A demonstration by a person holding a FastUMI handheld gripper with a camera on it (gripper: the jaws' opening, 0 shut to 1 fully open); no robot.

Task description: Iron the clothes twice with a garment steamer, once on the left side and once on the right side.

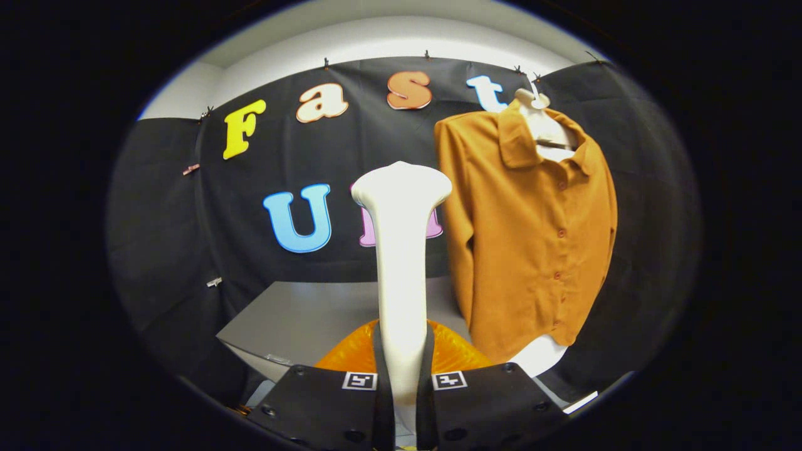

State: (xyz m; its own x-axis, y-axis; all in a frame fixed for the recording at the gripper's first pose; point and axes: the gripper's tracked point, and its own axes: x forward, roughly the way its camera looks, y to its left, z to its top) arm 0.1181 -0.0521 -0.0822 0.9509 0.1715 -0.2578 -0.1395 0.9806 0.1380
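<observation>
While I hold it upright, my gripper [404, 376] is clamped on the white garment steamer [401, 250], both fingers pressing its handle from either side. Its flared head rises well beyond my fingertips. Right of the steamer, near but apart, an orange buttoned shirt [532, 232] hangs on a white hanger [545, 122]. Behind the steamer's base sits an orange ribbed container [454, 351]; contents cannot be determined. It rests on a grey table [313, 313].
</observation>
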